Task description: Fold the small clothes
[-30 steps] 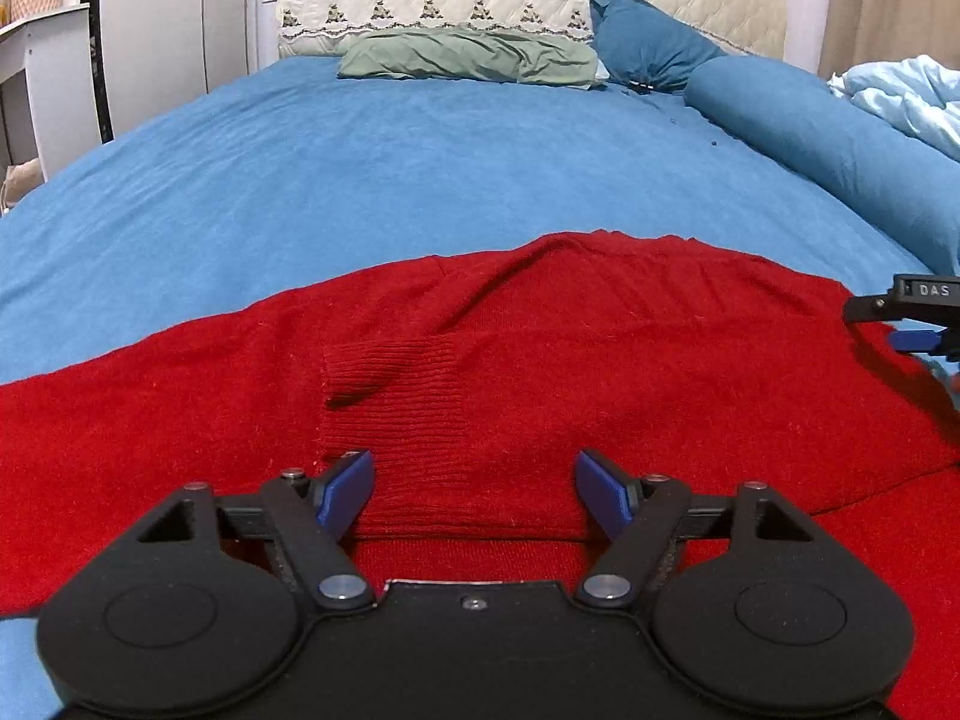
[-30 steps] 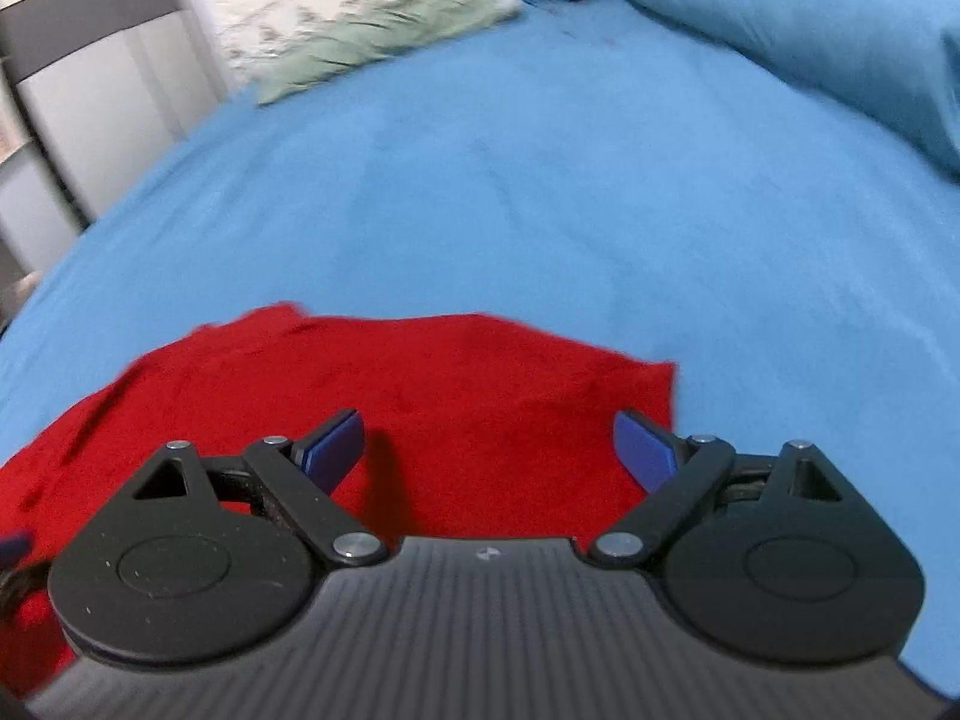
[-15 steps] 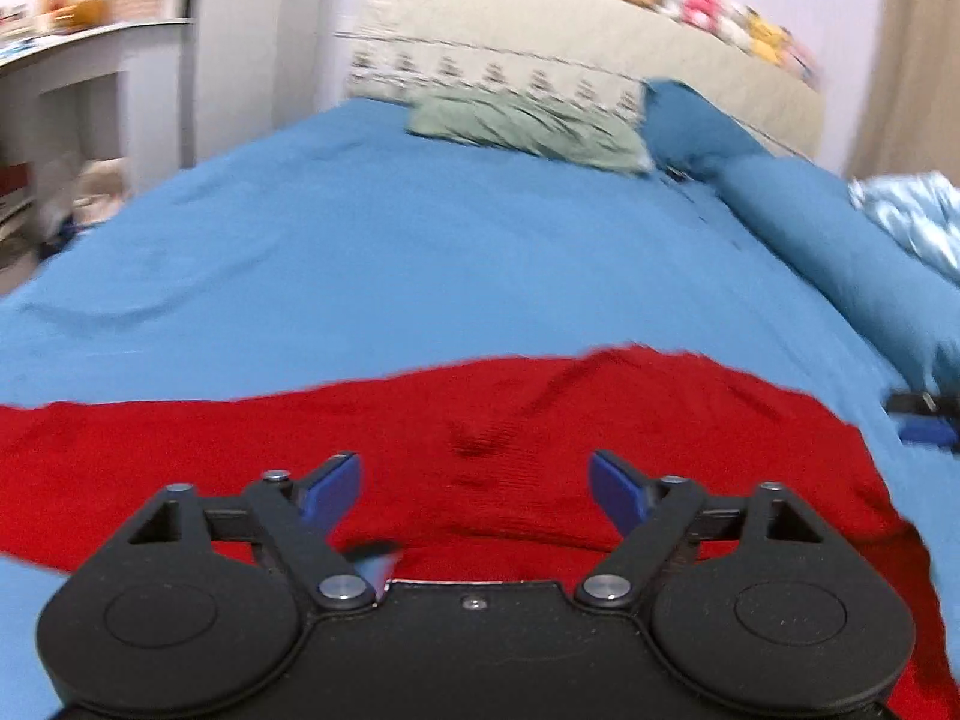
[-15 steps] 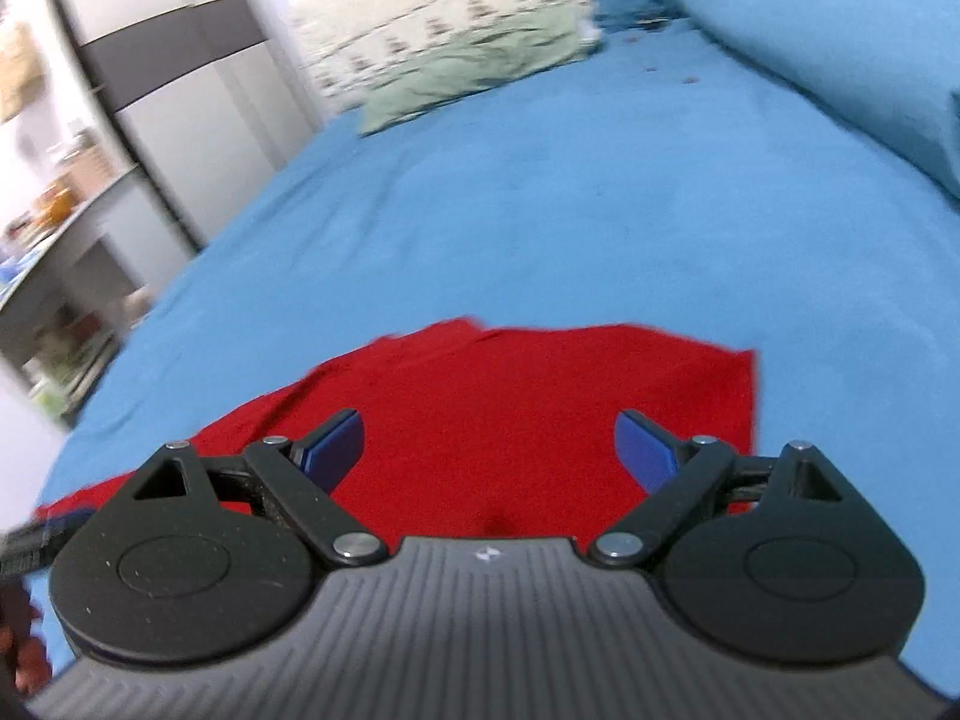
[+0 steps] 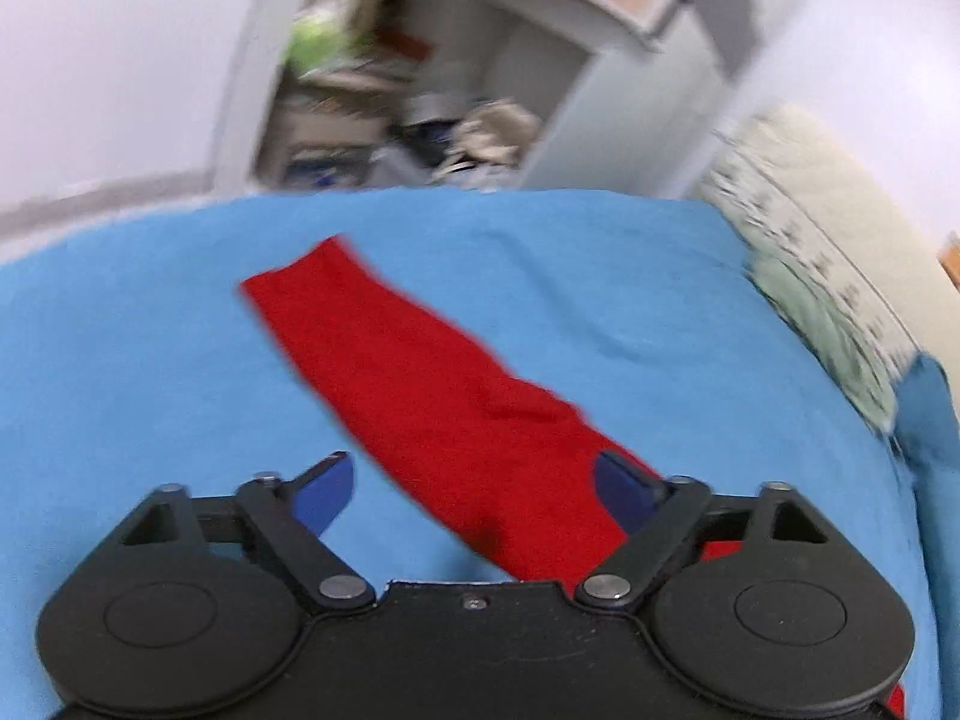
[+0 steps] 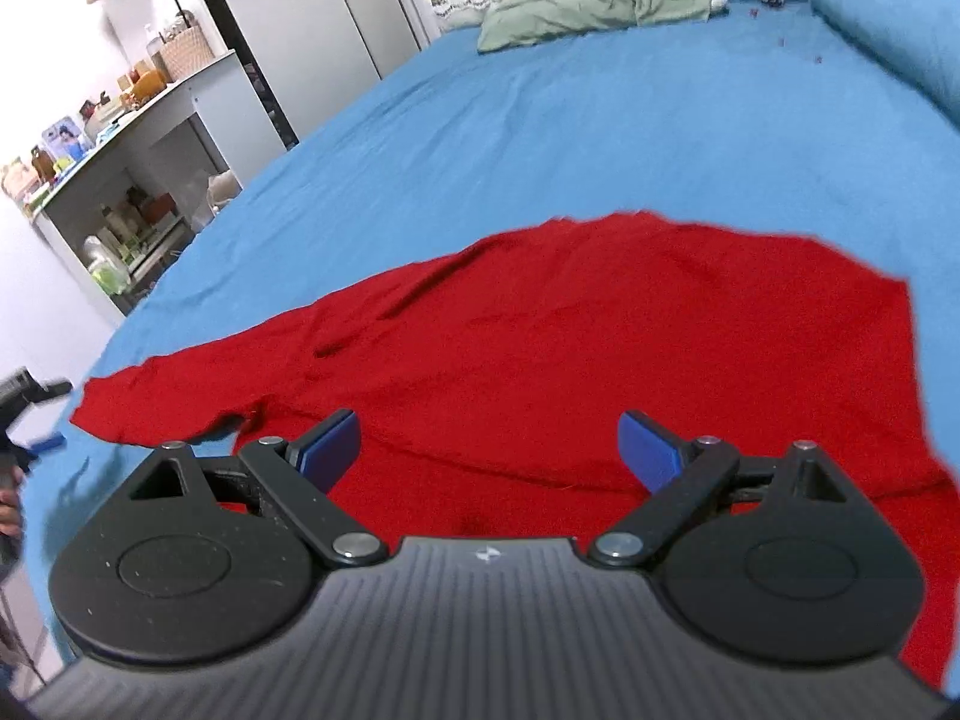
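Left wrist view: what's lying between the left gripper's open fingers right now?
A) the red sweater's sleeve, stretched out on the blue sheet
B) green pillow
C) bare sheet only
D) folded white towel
A: the red sweater's sleeve runs diagonally over the blue sheet into the gap of the open, empty left gripper.

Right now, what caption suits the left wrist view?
Open left gripper above a red sleeve on the blue bed.

**Count of things in view**

One red sweater lies on one bed. Two grippers: the left gripper and the right gripper, each with two blue fingertips. One green pillow, one white shelf unit.
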`<act>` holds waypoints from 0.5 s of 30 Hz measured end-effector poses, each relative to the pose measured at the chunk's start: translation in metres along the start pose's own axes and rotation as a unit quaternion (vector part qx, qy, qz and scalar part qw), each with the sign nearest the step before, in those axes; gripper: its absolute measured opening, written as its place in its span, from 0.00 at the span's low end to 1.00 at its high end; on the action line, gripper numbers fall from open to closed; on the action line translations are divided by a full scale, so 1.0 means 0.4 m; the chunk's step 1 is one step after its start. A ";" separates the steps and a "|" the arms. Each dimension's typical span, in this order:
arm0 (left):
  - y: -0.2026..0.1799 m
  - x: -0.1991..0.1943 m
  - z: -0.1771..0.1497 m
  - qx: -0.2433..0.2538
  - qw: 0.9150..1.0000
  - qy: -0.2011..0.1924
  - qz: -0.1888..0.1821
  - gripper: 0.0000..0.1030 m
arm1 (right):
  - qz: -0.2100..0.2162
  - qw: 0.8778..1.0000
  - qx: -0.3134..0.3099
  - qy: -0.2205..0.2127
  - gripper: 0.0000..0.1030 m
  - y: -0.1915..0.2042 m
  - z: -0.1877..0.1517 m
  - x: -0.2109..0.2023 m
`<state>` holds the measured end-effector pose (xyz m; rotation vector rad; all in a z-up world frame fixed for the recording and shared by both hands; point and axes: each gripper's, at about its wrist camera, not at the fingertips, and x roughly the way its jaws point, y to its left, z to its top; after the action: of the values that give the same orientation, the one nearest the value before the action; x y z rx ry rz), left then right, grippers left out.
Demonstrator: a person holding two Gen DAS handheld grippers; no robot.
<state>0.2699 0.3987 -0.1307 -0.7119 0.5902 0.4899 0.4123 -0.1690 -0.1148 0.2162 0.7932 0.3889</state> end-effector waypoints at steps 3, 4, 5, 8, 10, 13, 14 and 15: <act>0.054 0.052 0.007 -0.038 0.999 0.017 0.012 0.69 | -0.005 1.000 -0.010 0.005 1.00 0.024 -0.010 0.022; 0.060 0.065 0.010 -0.044 0.999 0.017 0.014 0.66 | -0.007 1.000 -0.016 0.007 1.00 0.033 -0.016 0.025; 0.061 0.074 0.015 -0.045 0.999 0.010 0.013 0.65 | -0.009 1.000 -0.021 0.009 1.00 0.038 -0.014 0.036; 0.048 0.098 0.033 -0.037 0.999 -0.005 0.019 0.55 | -0.013 0.999 -0.030 0.014 1.00 0.051 -0.012 0.060; 0.040 0.123 0.042 -0.035 0.999 -0.011 0.034 0.40 | -0.014 0.999 -0.032 0.017 1.00 0.050 -0.013 0.069; 0.039 0.145 0.058 -0.031 0.998 -0.015 0.043 0.06 | -0.015 0.999 -0.031 0.019 1.00 0.043 -0.017 0.076; 0.033 0.144 0.061 -0.028 0.999 -0.017 0.043 0.06 | -0.016 0.999 -0.030 0.019 1.00 0.040 -0.017 0.077; 0.021 0.142 0.064 -0.018 0.999 -0.025 0.045 0.06 | -0.017 0.999 -0.029 0.019 1.00 0.037 -0.016 0.079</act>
<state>0.3148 0.4349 -0.1556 -0.7073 0.5687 0.6013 0.4237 -0.1421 -0.1348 0.1420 0.8203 0.3833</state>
